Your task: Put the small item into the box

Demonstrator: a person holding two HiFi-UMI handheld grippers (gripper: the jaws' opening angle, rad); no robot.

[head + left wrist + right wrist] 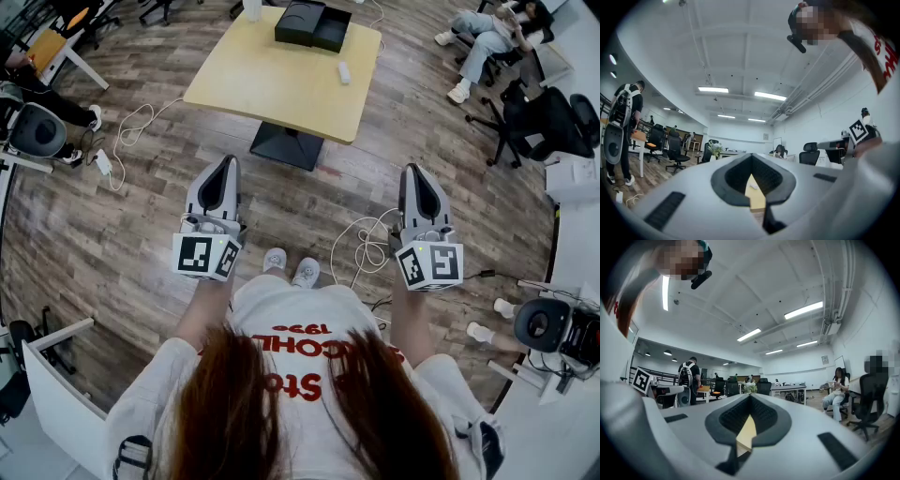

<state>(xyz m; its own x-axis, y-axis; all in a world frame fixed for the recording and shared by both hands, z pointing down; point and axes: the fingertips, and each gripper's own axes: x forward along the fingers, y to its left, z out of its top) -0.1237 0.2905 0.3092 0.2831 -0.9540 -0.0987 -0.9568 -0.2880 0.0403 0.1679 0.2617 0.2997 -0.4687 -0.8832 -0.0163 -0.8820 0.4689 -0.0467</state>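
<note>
A black open box (313, 24) stands at the far edge of the light wooden table (272, 84). The small white item (344, 72) lies on the tabletop just in front of the box's right side. Both grippers hang over the floor, well short of the table, and point toward it. My left gripper (228, 161) is shut with nothing in it, and so is my right gripper (411, 171). In the left gripper view, the shut left gripper (751, 157) frames a strip of tabletop with the small item (753, 186) on it. The right gripper view shows the right gripper (750, 397) with its tips together.
The table's dark pedestal base (286, 145) stands on the wood floor ahead. White cables (366, 246) lie by my feet, with more cable (127, 131) at left. A seated person (483, 37) and black office chairs (544, 122) are at the upper right; round devices (37, 131) flank me.
</note>
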